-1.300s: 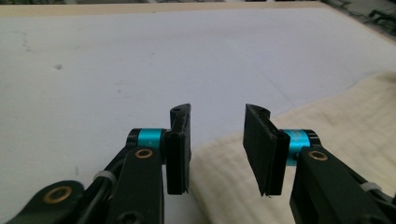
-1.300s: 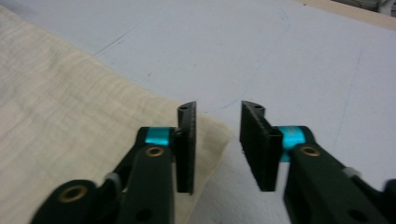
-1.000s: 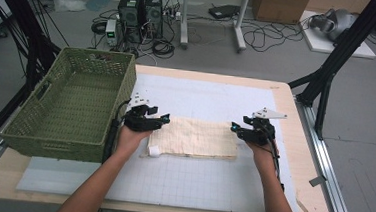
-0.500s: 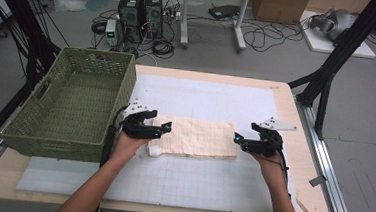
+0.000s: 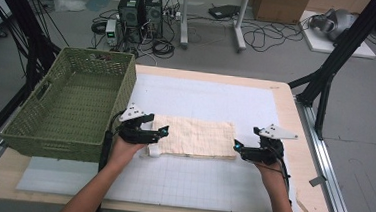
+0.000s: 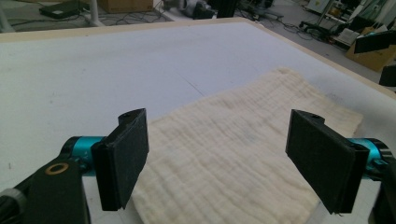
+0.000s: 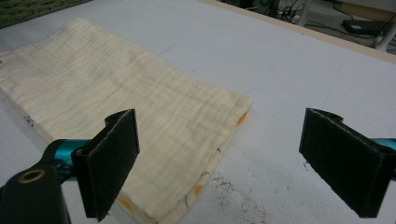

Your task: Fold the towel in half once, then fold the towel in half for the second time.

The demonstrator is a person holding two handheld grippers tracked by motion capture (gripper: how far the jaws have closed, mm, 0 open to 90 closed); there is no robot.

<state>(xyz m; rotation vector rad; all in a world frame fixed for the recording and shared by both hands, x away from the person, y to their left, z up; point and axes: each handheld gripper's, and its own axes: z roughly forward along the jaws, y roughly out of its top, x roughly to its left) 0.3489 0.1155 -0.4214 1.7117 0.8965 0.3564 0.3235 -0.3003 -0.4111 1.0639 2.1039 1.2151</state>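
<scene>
Left gripper (image 5: pixel 164 131): jaws spread wide, just been opening, pads clear of cloth. In left gripper view (image 6: pixel 219 158), folded cream cloth (image 6: pixel 243 154) lying flat on counter between and beyond the two black pads, nothing pinched. Jaws pointing toward 3 o'clock in high view, tips over cloth's left end.

Right gripper (image 5: pixel 236 147): jaws also wide apart, just been opening, gripping nothing. In right gripper view (image 7: pixel 233 158), cloth's near corner sitting by left pad, folded edge w/ orange print visible along the layers; right pad over bare mat. Jaws pointing toward 9 o'clock in high view, tips just beside cloth's right end.

Cloth (image 5: pixel 194 135): long folded rectangle, flat, between the two grippers, near-centre of white gridded mat (image 5: pixel 206 177). Small white bit sticking out at cloth's lower-left corner, by left hand (image 5: pixel 123 149); can't tell what.

Right hand (image 5: pixel 267 166) coming in from 6 o'clock, forearm along counter's right side.

Green wicker basket (image 5: pixel 68 142) at 9 o'clock of cloth, on counter's left edge, near left gripper, apart from cloth.

Counter (image 5: pixel 286 108): light wood rim around mat.
</scene>
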